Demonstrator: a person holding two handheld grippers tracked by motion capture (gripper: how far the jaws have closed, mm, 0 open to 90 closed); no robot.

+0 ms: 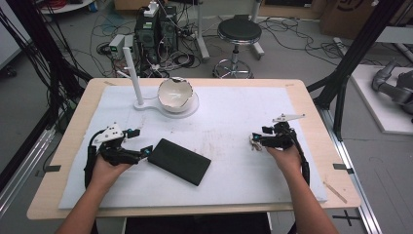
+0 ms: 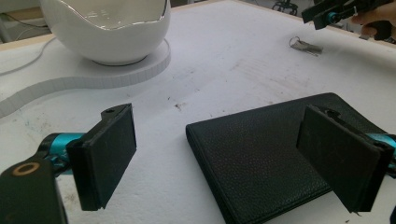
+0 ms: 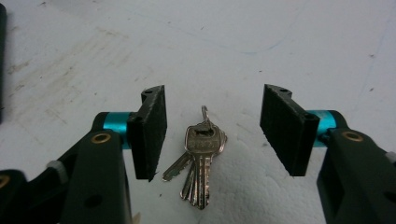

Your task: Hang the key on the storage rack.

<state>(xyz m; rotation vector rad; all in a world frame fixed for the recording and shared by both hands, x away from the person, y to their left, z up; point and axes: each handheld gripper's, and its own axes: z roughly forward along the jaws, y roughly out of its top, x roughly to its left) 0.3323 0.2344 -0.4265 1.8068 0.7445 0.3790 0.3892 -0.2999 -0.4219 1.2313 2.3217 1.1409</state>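
Step now: picking up the keys [image 3: 198,156] with the right gripper [image 3: 212,130]
Where the keys are: flat on the white mat [image 1: 229,117], on the right side of the table [image 1: 311,122], well apart from the wallet [image 1: 179,161]
Right gripper: partly open, one jaw on each side of the keys, not touching them, nothing held
Left gripper [image 2: 233,154]: wide open, nothing held, one jaw over the wallet, the other over bare mat
Doing it well: go low till the jaw tips almost brush the mat, keep the key heads in the middle, squeeze slowly
Watch out: flat keys may slide or fan apart; better to pinch near the ring [image 3: 205,114] where all of them join
Keys: small, thin, shiny metal, hard, a few on one ring
Wallet: black, flat, long, soft bumpy skin like leather
Bowl [image 1: 174,93]: white, smooth, shiny, wavy rim, round like an eggshell, far side of the mat
Stand [image 1: 146,105]: white, flat under the bowl, with a tall thin post [image 1: 132,73]
Mat: white, soft like foam, a few dirty marks
Jaw pads: black, flat, a bit rough for good grip
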